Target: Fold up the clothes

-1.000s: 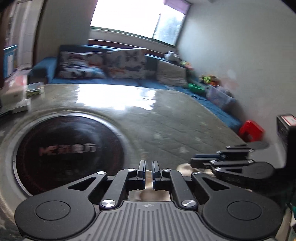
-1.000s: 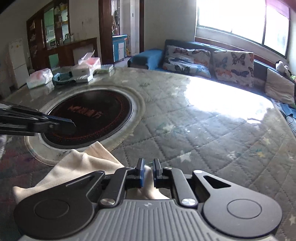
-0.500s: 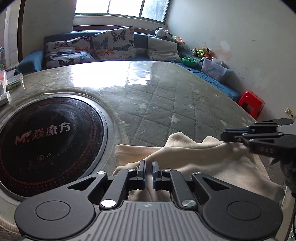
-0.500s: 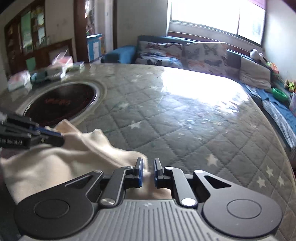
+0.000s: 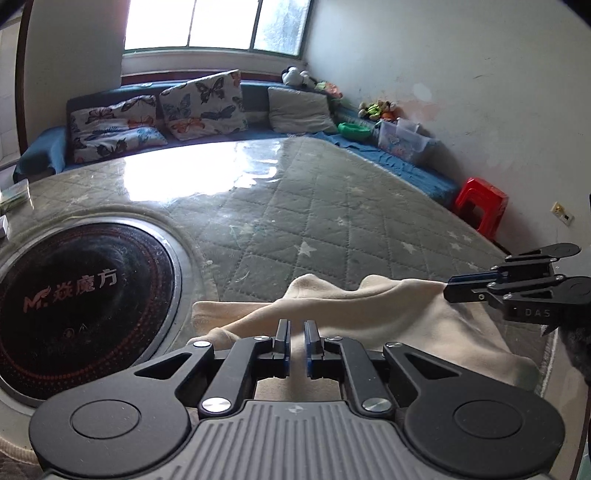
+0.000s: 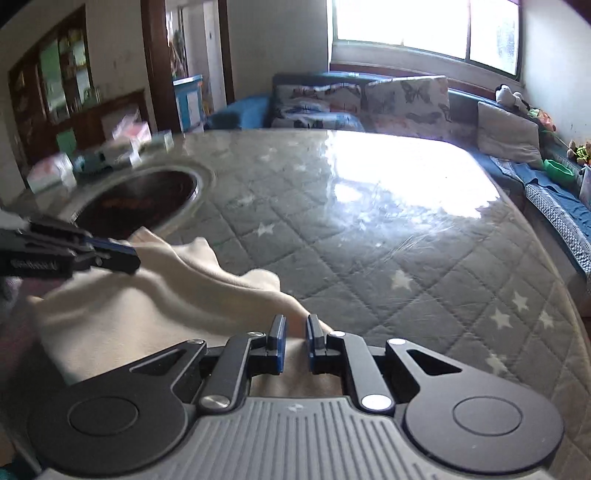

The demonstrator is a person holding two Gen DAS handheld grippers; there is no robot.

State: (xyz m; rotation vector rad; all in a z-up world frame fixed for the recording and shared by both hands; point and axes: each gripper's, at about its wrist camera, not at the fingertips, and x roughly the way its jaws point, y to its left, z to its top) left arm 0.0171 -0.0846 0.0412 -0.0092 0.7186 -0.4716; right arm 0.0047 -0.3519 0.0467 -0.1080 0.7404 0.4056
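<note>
Now both grippers pinch cream cloth [image 5: 388, 314] edge.

A round induction hob [image 5: 74, 302] with red lettering is set into the counter [image 5: 332, 221], which is covered by a grey quilted, star-printed cloth under a glossy sheet. Butterfly-print cushions [image 5: 199, 107] are propped on a blue sofa [image 5: 40, 155] below the window [image 5: 218, 22]. A red plastic stool [image 5: 480, 206] is placed by the wall. Boxes [image 6: 122, 144] are stacked at the counter's far edge.
</note>
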